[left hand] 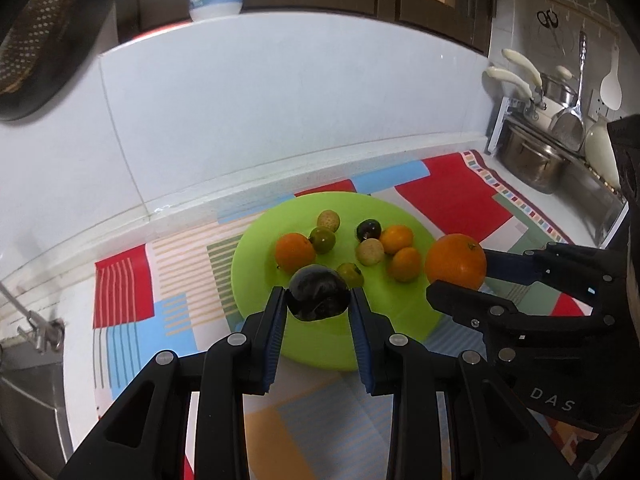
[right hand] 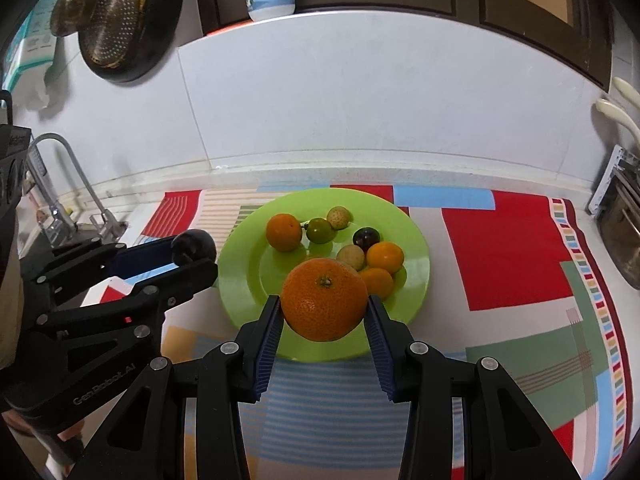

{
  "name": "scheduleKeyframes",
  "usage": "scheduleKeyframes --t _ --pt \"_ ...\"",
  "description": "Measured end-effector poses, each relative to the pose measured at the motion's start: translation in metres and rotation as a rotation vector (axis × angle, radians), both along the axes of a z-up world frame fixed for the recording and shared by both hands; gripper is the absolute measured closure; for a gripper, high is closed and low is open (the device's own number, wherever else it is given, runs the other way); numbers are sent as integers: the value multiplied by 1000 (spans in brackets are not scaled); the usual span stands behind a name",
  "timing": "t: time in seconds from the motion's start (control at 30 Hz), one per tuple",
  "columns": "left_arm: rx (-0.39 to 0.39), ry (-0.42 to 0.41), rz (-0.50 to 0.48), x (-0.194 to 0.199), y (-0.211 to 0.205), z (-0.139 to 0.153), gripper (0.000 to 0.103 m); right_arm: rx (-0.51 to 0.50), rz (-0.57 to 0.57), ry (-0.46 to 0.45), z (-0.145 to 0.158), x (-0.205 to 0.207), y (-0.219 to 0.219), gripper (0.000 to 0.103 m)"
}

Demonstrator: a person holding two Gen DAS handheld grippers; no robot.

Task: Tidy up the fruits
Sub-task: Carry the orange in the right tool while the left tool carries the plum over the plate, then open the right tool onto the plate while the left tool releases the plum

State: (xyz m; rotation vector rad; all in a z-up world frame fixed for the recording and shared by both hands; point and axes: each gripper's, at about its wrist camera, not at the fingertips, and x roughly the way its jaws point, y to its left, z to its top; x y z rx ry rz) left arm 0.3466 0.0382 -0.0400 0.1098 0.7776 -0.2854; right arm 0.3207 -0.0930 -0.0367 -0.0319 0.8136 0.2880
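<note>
Left claw (left hand: 319, 300) clamped on dark plum (left hand: 319, 293), right claw (right hand: 323, 312) gripping large orange (right hand: 324, 300), both above green plate (right hand: 416, 280)

Two matte black handheld grippers, as I see them from my station

My left gripper (left hand: 319, 300) has black linkage arms with round silver rivet heads at the joints and ribbed blue pads (left hand: 277, 340) lining the fingers; its body carries pale "GenRobot.AI" lettering in the right wrist view; my right gripper (right hand: 324, 308) is the same black build, with silver rivets, triangular cut-outs in the outer links and blue ribbed pads (right hand: 381, 350); its housing reads "DAS" in the left wrist view; a bit of skin shows under the left handle.
</note>
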Motion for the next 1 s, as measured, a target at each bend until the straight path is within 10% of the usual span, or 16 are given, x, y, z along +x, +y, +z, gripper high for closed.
scheduleKeyframes --t 1.0 --pt "0 53 -34 42 6 -40 63 -14 9 114 -43 47 8 60"
